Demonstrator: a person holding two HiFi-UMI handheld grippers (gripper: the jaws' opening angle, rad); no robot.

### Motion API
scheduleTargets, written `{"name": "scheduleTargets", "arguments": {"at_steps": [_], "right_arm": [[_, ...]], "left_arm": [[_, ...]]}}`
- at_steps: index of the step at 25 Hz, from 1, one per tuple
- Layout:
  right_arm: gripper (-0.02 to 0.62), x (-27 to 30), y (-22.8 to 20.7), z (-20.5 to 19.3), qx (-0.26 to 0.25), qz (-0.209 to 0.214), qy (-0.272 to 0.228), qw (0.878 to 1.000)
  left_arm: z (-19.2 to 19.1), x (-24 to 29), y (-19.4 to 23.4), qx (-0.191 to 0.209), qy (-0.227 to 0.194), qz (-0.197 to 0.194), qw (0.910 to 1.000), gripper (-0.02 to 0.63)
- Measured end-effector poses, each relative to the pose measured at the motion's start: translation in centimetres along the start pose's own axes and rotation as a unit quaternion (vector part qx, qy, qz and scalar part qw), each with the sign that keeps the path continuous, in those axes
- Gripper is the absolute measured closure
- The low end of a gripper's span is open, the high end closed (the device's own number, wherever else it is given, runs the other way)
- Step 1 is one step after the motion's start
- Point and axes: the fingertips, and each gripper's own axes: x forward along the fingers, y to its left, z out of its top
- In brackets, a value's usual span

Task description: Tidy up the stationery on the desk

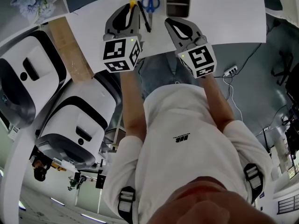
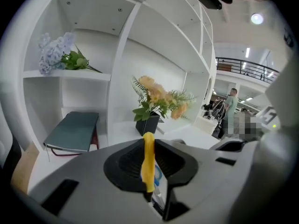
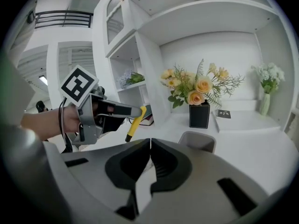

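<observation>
My left gripper (image 1: 128,8) is shut on a yellow pen (image 1: 132,3), held over the white desk (image 1: 224,17). Seen from the left gripper view, the yellow pen (image 2: 148,160) stands upright between the closed jaws of the left gripper (image 2: 148,141). A black pen (image 1: 144,16) and blue scissors (image 1: 150,3) lie on the desk just right of that gripper. A grey pen holder (image 1: 178,3) stands beyond my right gripper (image 1: 171,22). The right gripper (image 3: 150,141) is shut with nothing in it. From there the left gripper (image 3: 133,112), its yellow pen (image 3: 134,124) and the grey holder (image 3: 198,141) show.
A dark notebook (image 2: 74,130) lies on a low shelf at the left. A black vase with orange flowers (image 3: 199,107) stands at the back of the desk, and a white vase (image 3: 266,97) at the right. White rounded units (image 1: 70,120) and a wooden board (image 1: 70,48) sit left of the desk.
</observation>
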Motion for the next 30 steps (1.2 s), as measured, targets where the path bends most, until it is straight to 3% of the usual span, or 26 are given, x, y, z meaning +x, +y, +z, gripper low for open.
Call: {"name": "scheduleTargets", "arguments": {"at_steps": [8,14,30], "right_arm": [[0.597,-1.6,-2.0,-0.6,0.014,-0.020,0.001,1.000],[0.597,-2.7,-3.5,-1.3,0.025,-0.036,0.002,0.999],[0.597,-4.2,-6.3,-3.5,0.056,-0.064,0.006,0.996]], "left_arm": [[5.0,-0.6,-3.5,-0.010,-0.067,-0.050,0.9964,0.606],[6.5,0.7,-6.4,-0.016,-0.089,-0.084,0.9924,0.606],[4.6,5.9,-10.9,-0.031,-0.094,-0.130,0.9866,0.606]]}}
